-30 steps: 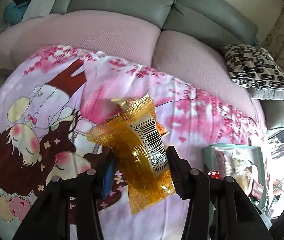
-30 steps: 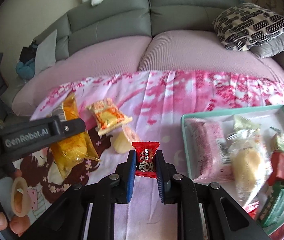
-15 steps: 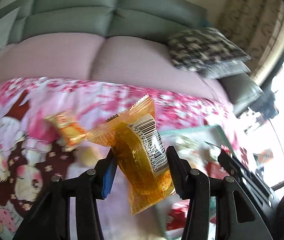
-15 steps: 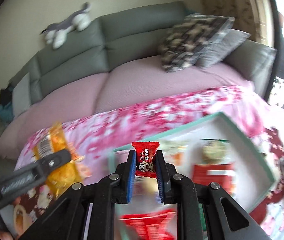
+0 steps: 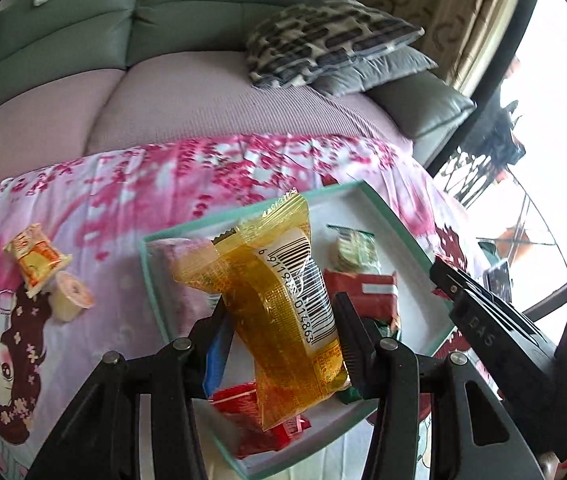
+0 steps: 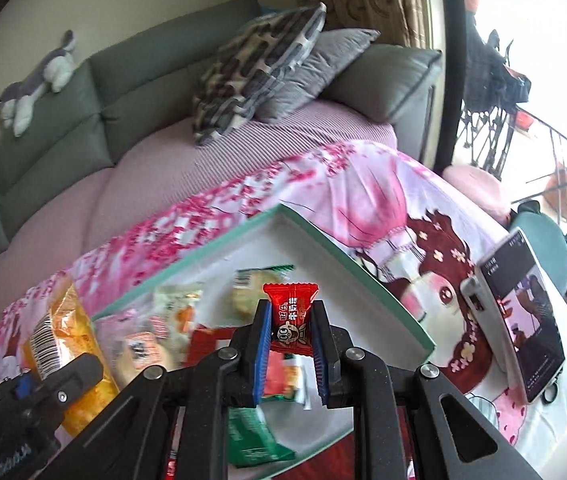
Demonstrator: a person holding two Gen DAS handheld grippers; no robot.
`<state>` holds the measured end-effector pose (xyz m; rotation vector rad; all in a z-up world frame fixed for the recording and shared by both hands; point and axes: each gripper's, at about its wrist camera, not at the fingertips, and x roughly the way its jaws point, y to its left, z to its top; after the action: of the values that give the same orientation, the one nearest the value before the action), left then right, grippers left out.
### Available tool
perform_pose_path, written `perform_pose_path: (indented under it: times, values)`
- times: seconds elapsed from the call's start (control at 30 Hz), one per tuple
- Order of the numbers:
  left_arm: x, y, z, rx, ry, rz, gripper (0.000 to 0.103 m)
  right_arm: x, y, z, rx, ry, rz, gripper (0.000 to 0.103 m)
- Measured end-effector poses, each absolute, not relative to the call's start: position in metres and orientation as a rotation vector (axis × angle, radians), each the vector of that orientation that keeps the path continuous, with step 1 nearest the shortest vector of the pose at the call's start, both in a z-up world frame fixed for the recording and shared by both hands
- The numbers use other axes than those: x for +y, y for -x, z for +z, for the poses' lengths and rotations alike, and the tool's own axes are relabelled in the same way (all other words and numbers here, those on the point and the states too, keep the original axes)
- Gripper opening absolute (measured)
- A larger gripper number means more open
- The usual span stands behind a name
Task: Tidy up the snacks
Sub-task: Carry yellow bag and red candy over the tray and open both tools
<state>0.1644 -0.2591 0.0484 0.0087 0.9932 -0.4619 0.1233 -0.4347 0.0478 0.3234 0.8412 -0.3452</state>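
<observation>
My left gripper is shut on an orange-yellow snack packet with a barcode, held above the teal-rimmed white tray. My right gripper is shut on a small red candy packet, held above the same tray. The tray holds several snacks: a pink packet, a green-white one, a red box. The left gripper with its yellow packet shows at the lower left of the right wrist view. The right gripper's arm shows at the right of the left wrist view.
An orange packet and a small jelly cup lie on the pink cartoon cloth left of the tray. A phone lies on the cloth right of the tray. A sofa with cushions stands behind.
Both grippers have swung right with their packets, from over the cloth to over the tray. Neither grip has changed.
</observation>
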Motion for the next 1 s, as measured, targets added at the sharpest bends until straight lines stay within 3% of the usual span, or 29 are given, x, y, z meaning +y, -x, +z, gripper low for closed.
perform_pose_path:
  times: [0.43, 0.57, 0.77, 0.87, 0.93, 1.0]
  values:
    - [-0.282, -0.162, 0.029, 1.036, -0.072, -0.457, 0.051, -0.449, -0.133, 0.013, 0.942, -0.343, -0.378, 0.021]
    - [-0.281, -0.162, 0.033, 1.027, -0.064, -0.462, 0.067, -0.449, -0.133, 0.011, 0.954, -0.341, -0.381, 0.021]
    - [-0.276, -0.161, 0.042, 1.009, -0.051, -0.457, 0.068, -0.443, -0.133, 0.02, 0.939, -0.32, -0.371, 0.021]
    - [-0.265, -0.163, 0.05, 0.99, -0.028, -0.431, 0.069, -0.439, -0.133, 0.024, 0.934, -0.307, -0.366, 0.03]
    - [-0.257, -0.167, 0.053, 0.98, -0.01, -0.4, 0.07, -0.435, -0.135, 0.027, 0.929, -0.292, -0.365, 0.045]
    - [-0.244, -0.172, 0.054, 0.973, 0.009, -0.353, 0.07, -0.431, -0.136, 0.028, 0.93, -0.28, -0.358, 0.051]
